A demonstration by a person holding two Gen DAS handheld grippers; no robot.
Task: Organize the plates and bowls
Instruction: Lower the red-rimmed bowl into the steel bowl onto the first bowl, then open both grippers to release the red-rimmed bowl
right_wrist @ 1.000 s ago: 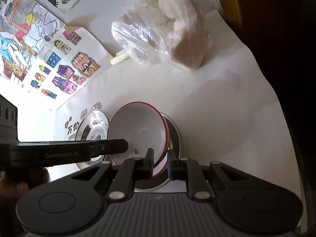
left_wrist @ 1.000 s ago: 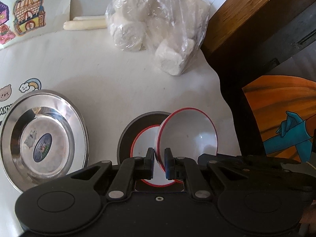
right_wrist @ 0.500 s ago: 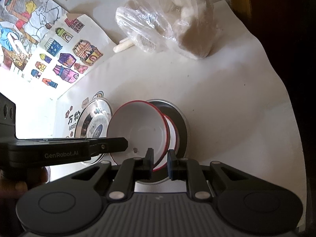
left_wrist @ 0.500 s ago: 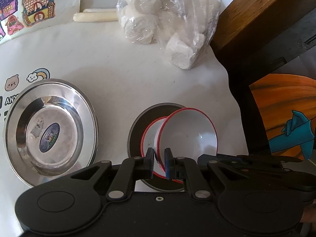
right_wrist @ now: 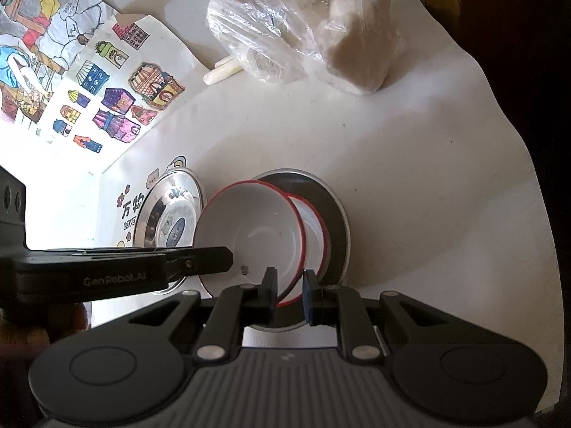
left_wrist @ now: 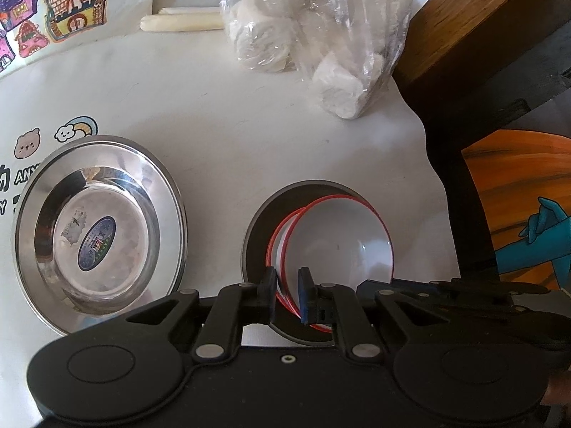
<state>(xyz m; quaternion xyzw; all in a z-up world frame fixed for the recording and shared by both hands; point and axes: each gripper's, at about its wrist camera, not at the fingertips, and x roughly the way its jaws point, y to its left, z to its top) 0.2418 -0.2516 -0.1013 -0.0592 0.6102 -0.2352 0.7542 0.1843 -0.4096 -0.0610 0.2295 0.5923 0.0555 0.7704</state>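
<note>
Left wrist view is showing the left tool (left_wrist: 287, 294) with its jaws parted a little, straddling the rim of a red-rimmed bowl (left_wrist: 339, 246) without gripping it. That bowl is sitting tilted inside a second bowl (left_wrist: 276, 249), both lying in a dark plate (left_wrist: 260, 221) on the white counter (left_wrist: 249, 135). A steel plate (left_wrist: 100, 232) is lying just beside them. Right wrist view is showing the right tool (right_wrist: 289, 296), likewise slightly open around the same bowl's rim. A plastic bag (left_wrist: 314, 32) is resting well apart.
</note>
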